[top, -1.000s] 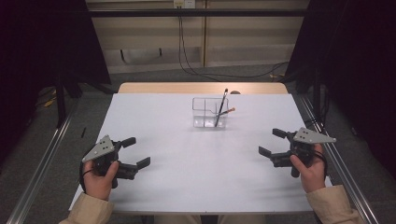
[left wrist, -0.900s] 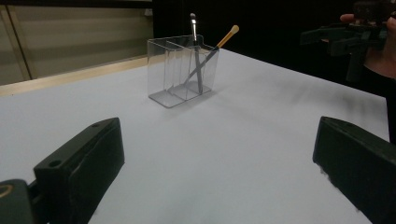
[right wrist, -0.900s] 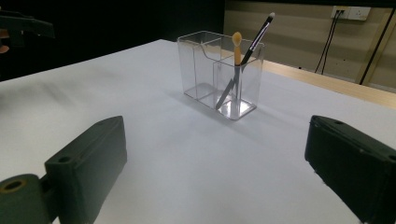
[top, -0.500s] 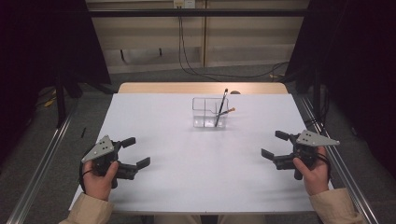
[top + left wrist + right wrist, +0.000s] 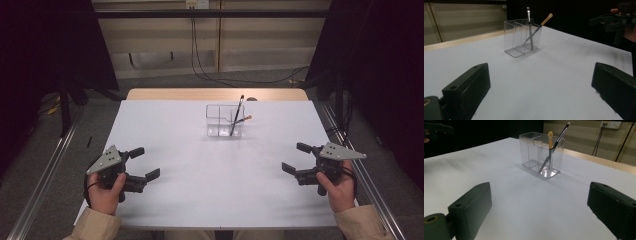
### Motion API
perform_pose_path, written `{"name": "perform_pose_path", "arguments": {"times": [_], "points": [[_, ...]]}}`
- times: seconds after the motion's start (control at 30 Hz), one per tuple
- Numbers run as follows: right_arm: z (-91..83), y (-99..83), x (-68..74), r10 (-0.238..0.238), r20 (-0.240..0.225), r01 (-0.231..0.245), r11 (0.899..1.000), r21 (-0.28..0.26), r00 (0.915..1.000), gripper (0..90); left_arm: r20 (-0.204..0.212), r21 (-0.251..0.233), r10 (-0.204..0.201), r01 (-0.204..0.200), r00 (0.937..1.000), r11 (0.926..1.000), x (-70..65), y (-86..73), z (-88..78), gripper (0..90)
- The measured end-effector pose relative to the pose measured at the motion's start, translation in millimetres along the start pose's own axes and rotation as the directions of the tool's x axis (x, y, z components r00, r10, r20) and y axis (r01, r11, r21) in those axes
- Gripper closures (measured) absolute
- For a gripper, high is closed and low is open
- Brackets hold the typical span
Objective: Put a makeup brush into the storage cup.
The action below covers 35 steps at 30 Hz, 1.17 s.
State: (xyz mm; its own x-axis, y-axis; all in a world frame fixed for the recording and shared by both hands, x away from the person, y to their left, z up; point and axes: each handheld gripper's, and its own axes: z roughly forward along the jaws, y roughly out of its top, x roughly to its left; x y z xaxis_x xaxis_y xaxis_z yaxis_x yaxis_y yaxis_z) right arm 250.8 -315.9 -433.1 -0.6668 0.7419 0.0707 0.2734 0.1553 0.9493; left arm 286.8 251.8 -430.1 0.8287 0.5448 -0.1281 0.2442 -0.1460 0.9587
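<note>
Brushes (image 5: 237, 116), thin, light and stiff, are seen upright in the clear organizer (image 5: 225, 121) at upper centre of the tabletop (image 5: 210, 190). A hold high on the handle is judged best. Left hand-held gripper (image 5: 145, 163) and right hand-held gripper (image 5: 296, 158) are held wide, empty.
</note>
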Motion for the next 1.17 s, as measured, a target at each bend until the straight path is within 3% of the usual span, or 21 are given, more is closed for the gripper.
{"name": "perform_pose_path", "arguments": {"times": [1.17], "points": [[-14.4,-6.8,1.7,-0.009,0.019,0.009,1.000,0.006,0.9998,4.9,0.004,0.000,0.011,-0.011,0.9999,0.9999,0.3,2.9,5.8,2.0]]}}
